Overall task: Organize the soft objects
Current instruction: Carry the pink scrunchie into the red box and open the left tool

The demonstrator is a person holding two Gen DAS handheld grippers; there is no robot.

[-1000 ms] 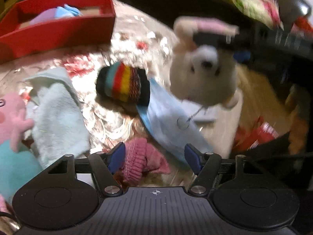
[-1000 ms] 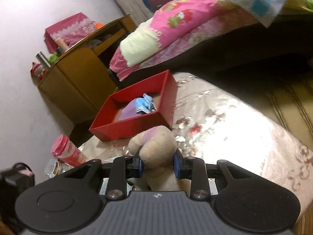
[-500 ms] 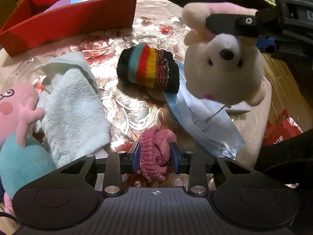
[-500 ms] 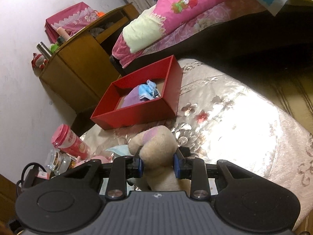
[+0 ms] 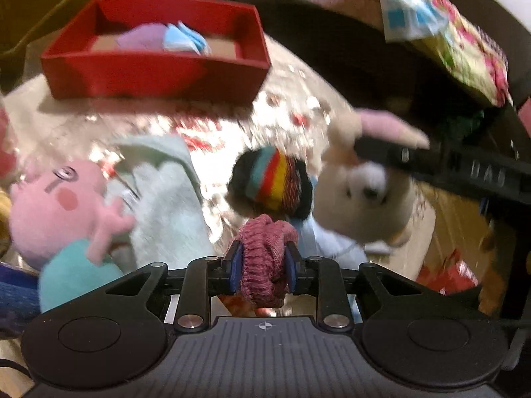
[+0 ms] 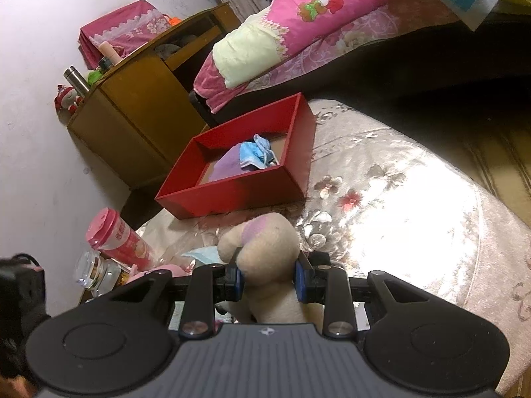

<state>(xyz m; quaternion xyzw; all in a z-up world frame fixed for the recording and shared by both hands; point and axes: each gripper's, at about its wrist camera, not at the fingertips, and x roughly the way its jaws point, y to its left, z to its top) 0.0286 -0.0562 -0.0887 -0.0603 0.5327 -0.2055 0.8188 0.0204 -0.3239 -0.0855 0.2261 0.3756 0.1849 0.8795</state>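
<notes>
My left gripper [image 5: 264,262] is shut on a pink knitted sock [image 5: 264,252] and holds it above the table. My right gripper [image 6: 267,280] is shut on a cream plush bear [image 6: 265,252] by its head; the bear also shows in the left wrist view [image 5: 365,199], held up at the right. A red box [image 5: 152,73] stands at the far side of the table, also seen in the right wrist view [image 6: 239,182], with a purple cloth [image 6: 225,165] and a blue mask [image 6: 257,154] inside.
On the flowered tablecloth [image 6: 398,205] lie a striped rolled sock [image 5: 275,182], a light green towel [image 5: 166,199], a pink pig plush [image 5: 56,205] and a blue face mask [image 5: 328,245]. A pink can [image 6: 116,237] and glass jar [image 6: 96,270] stand at the left edge. A bed [image 6: 315,23] lies beyond.
My left gripper closed on the pink sock and has lifted it off the table. The right gripper still holds the bear and has moved closer to the red box.
</notes>
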